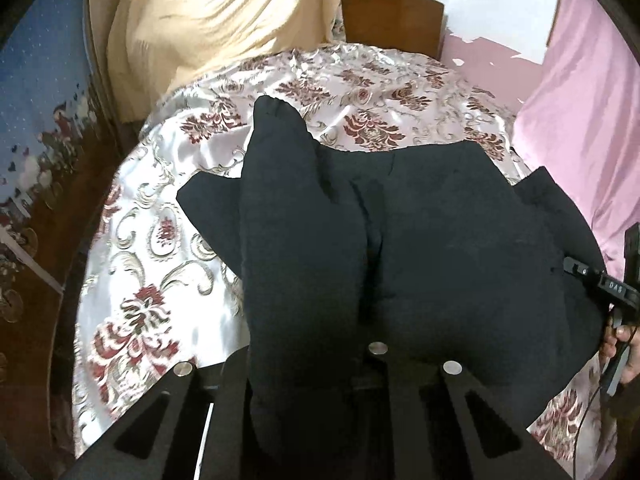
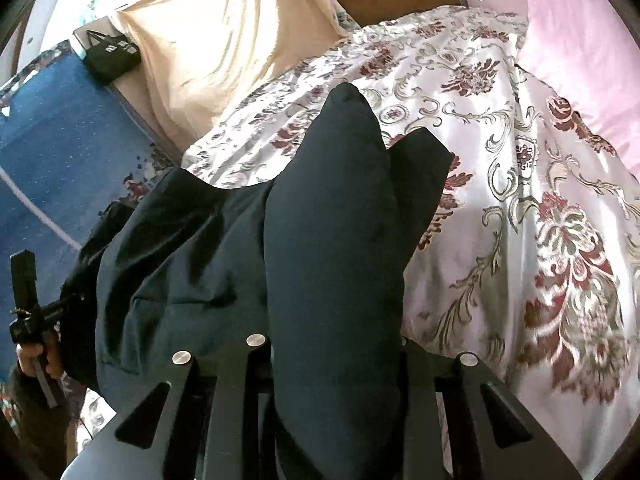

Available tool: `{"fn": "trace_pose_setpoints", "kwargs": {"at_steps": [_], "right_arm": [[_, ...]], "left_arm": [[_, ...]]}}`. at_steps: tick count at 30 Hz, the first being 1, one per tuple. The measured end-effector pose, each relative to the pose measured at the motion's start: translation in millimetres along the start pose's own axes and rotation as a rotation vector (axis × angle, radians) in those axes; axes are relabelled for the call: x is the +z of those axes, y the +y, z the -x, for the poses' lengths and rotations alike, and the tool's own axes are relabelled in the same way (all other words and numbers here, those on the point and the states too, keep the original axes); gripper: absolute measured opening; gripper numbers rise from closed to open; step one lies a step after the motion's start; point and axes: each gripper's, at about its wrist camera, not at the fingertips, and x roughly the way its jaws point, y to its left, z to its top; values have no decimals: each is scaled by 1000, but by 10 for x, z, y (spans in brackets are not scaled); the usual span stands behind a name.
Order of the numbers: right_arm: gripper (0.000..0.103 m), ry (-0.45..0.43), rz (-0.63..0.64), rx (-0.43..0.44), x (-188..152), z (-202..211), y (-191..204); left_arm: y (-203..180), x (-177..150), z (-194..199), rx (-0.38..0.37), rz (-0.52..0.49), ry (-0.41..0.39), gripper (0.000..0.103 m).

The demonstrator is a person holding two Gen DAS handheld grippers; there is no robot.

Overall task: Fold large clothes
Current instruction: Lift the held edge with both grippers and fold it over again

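Note:
A large black garment [image 1: 420, 240] lies across the floral bedspread [image 1: 160, 240], lifted at its near edge. My left gripper [image 1: 316, 376] is shut on a bunched fold of the garment that drapes over its fingers. My right gripper [image 2: 332, 368] is shut on another fold of the same garment [image 2: 192, 264]. Each gripper's fingertips are hidden by cloth. The right gripper's body shows at the right edge of the left wrist view [image 1: 616, 292]. The left gripper's body shows at the left edge of the right wrist view [image 2: 28, 304].
A cream blanket [image 1: 224, 28] is heaped at the bed's far left by the wooden headboard [image 1: 392, 20]. A pink sheet [image 1: 580, 100] lies at the right. A blue patterned carpet [image 2: 60, 160] covers the floor left of the bed, with a black bag [image 2: 110, 56] there.

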Motion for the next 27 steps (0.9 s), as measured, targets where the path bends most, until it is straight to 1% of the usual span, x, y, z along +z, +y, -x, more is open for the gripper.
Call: {"fn": "trace_pose_setpoints", "kwargs": {"at_steps": [4,9,13,15,17,19,23,25,27], "right_arm": [[22,-11,21,5,-173,278,100],[22,-5,39,-5,-444,524,199],[22,8,32,-21,-678,594,193],[22,21,28,-47,-811,566,165],[22,33,19,-80,-939,511,124],[24,25,-3,-95,-1023,473,42],[35,16,-59,-126,-1094,424,-34],[38,15,-61,-143,-1112,405,-32],[46,17,-63,-158,-1129,394,-39]], "left_arm": [[-3,-214,243,-1,3,-2,16],[24,-494,366,-7,12,12,16],[42,-765,301,-16,22,42,16],[30,-878,225,-20,19,62,16],[28,-1011,142,-8,5,66,16],[31,-1083,110,-1,-7,55,17],[95,-1104,94,-16,24,62,21],[100,-1101,76,-2,30,77,26],[106,-1102,42,15,39,99,30]]}}
